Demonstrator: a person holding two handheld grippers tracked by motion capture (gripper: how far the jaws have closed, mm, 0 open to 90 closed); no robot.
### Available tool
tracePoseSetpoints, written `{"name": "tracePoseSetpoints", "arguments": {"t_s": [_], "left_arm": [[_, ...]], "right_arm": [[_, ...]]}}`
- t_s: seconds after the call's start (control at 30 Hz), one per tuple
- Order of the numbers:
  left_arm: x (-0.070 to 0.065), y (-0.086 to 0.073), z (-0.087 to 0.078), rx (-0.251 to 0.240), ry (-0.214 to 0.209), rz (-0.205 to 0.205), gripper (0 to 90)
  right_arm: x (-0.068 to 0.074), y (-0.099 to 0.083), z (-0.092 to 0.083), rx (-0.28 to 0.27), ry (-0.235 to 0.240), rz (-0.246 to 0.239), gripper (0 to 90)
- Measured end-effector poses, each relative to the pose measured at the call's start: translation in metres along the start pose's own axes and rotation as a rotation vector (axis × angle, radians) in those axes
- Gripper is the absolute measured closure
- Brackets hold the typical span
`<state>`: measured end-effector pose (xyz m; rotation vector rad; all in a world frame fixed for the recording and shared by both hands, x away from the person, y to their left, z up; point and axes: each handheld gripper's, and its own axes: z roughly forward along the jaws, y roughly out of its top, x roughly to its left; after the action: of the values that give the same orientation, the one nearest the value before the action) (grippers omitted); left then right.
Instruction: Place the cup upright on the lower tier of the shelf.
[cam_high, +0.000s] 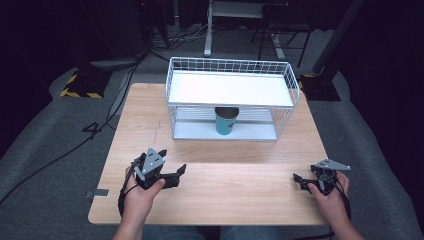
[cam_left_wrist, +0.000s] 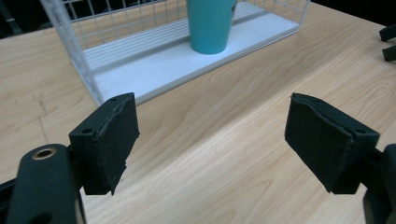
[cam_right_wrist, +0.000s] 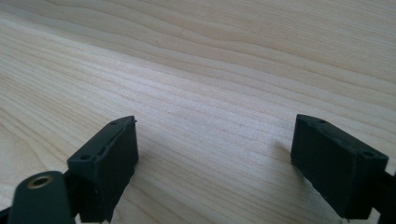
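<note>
the cup (cam_high: 226, 121) stood upright on the lower shelf of the wire rack (cam_high: 175, 90), at mid-width, under the white upper shelf. you held the left gripper (cam_high: 170, 170) and the right gripper (cam_high: 300, 179) low over the table (cam_high: 225, 200), both with jaws apart and empty. the cup likely was light, rigid and smooth; grip its side wall at mid-height. headroom under the upper shelf was tight; the rack's near side and the table before it offered room.
</note>
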<state>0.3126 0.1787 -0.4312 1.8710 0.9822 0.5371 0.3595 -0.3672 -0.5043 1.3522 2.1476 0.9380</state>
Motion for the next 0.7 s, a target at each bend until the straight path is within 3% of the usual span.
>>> {"name": "tracePoseSetpoints", "arguments": {"t_s": [0.07, 0.2, 0.47, 0.7], "left_arm": [[0.003, -0.005, -0.003, 0.005, 0.007, -0.003, 18.6], [0.009, -0.021, -0.012, 0.015, 0.020, -0.056, 16.9], [0.018, -0.041, -0.019, 0.119, 0.003, -0.015, 16.0], [0.034, -0.061, -0.017, 0.170, 0.004, -0.052, 15.9]], "right_arm": [[0.000, 0.000, 0.000, 0.000, 0.000, 0.000, 15.2], [0.000, 0.000, 0.000, 0.000, 0.000, 0.000, 15.2], [0.000, 0.000, 0.000, -0.001, 0.000, 0.000, 15.2], [0.000, 0.000, 0.000, -0.001, 0.000, -0.001, 15.2]]}}
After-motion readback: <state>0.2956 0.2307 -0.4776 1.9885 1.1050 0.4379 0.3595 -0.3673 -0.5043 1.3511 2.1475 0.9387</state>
